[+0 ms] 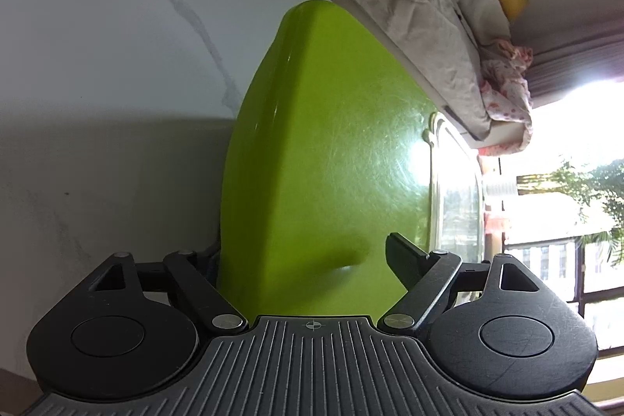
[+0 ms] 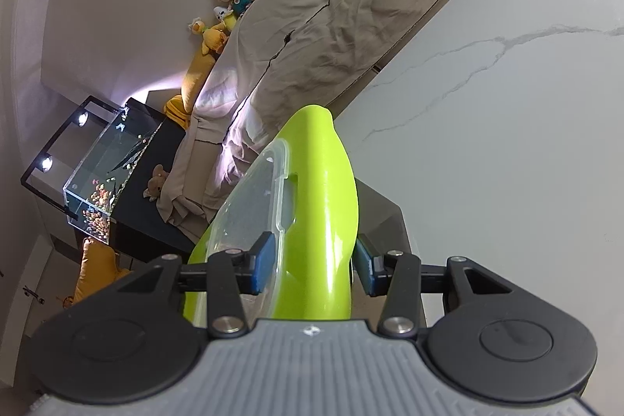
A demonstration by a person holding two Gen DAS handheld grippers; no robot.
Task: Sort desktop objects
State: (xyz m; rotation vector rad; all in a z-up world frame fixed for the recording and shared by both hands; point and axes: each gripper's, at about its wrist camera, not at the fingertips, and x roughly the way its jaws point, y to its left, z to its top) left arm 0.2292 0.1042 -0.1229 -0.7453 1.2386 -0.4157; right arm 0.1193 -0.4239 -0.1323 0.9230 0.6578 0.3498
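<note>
Green tray [image 2: 312, 217] and clear lid [image 2: 249, 205] pinched between right tool [image 2: 312, 262] pads; left tool [image 1: 308, 260] wide astride tray.

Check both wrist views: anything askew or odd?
Yes. The green tray is tipped up on edge rather than lying flat on the marble table, with a clear plastic lid lying against its face. The right tool has a pad on either side of tray and lid together. Nothing looks spilled or broken.

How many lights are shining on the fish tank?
2. Both sit on the black frame beside the fish tank in the right wrist view: one light higher up, the other light lower left. More may be hidden.
</note>
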